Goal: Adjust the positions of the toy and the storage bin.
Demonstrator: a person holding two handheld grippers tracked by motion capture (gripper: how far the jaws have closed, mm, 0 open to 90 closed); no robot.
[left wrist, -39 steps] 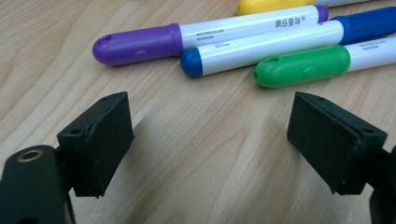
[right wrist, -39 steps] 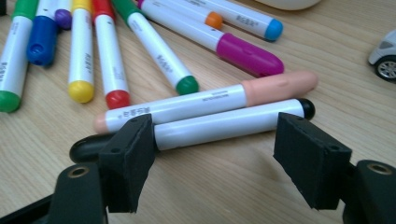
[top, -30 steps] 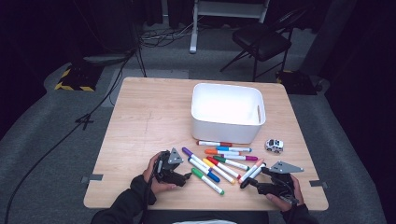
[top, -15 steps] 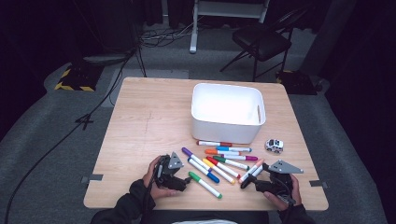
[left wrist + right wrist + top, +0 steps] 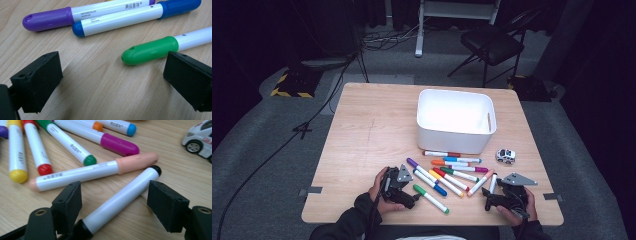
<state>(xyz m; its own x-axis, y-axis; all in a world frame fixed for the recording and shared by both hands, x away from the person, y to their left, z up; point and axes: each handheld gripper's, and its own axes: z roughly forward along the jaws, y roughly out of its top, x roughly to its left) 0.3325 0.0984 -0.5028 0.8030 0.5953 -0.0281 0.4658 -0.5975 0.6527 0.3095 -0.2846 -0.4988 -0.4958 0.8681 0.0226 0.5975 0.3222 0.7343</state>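
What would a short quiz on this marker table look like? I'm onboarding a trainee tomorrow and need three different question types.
1. True or false: the white bin already holds markers.
2. Which marker lies between the jaws of the right tongs?
A. the black-capped marker
B. the purple marker
C. the green marker
3. Fill in: the toy car stands on the table beside the ____.

Key
1. False: the bin looks empty.
2. A; the jaws stand apart, not pressing it.
3. Bin, off its right corner.
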